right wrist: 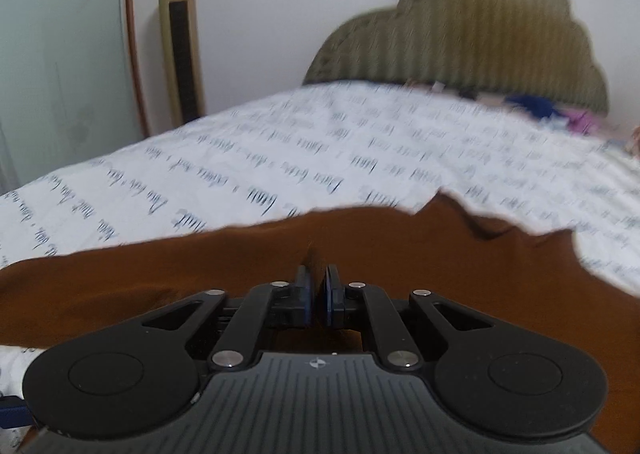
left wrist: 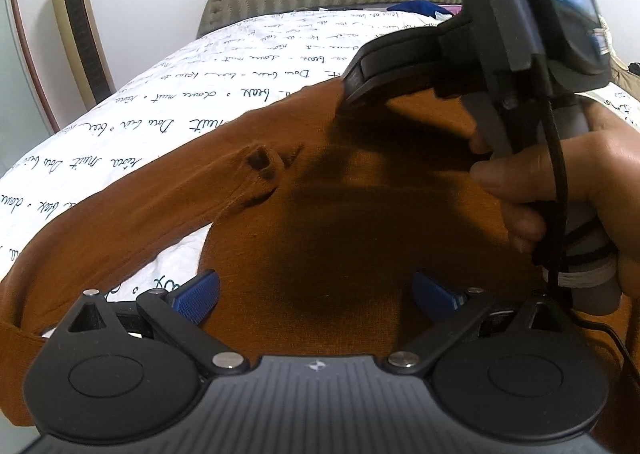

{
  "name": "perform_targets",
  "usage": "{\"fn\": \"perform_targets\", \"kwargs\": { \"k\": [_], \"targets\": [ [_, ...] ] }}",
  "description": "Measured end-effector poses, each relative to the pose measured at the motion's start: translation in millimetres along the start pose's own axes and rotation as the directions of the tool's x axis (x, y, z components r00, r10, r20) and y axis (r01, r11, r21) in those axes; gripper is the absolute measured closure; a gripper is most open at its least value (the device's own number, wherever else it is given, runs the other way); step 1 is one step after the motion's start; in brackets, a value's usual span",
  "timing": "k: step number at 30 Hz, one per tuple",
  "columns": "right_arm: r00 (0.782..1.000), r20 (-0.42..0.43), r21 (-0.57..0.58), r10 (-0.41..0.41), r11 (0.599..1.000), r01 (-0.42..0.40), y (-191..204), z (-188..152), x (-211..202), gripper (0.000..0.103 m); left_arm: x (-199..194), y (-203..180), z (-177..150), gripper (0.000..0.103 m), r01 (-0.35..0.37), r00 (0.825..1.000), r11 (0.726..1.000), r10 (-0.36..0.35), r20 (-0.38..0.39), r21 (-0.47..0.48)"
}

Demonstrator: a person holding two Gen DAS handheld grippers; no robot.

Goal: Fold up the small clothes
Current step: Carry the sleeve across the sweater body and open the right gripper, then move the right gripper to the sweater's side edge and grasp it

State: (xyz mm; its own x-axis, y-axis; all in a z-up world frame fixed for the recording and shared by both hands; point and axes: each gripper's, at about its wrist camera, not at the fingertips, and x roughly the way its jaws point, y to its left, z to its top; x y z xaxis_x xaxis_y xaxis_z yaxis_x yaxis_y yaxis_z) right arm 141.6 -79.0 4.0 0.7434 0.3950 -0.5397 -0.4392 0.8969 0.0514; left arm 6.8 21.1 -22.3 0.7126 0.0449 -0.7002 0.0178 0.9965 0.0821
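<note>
Your left gripper (left wrist: 316,294) sits at the bottom of its frame, blue pads spread wide, released, above a brown garment (left wrist: 340,222). The garment lies across the centre on a white sheet (left wrist: 192,94) printed with script; one sleeve (left wrist: 132,198) runs to the left edge. Your right hand (left wrist: 576,190) enters from the right. In the right view, your right gripper (right wrist: 317,296) is nearly closed, pads slightly apart with a fold of the garment (right wrist: 360,238) between them.
</note>
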Motion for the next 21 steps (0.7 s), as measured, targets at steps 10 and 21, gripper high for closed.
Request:
{"fn": "perform_targets", "kwargs": {
  "k": [10, 21],
  "targets": [
    [0.998, 0.037, 0.181, -0.049, 0.983, 0.042, -53, -27, -66, 0.063, 1, -3, 0, 0.000, -0.006, 1.000, 1.000, 0.006, 0.005, 0.003],
    [0.971, 0.063, 0.213, -0.231, 0.953, 0.213, -52, -76, -78, 0.010, 3, -2, -3, 0.000, -0.014, 1.000, 1.000, 0.014, -0.002, 0.003]
  ]
}}
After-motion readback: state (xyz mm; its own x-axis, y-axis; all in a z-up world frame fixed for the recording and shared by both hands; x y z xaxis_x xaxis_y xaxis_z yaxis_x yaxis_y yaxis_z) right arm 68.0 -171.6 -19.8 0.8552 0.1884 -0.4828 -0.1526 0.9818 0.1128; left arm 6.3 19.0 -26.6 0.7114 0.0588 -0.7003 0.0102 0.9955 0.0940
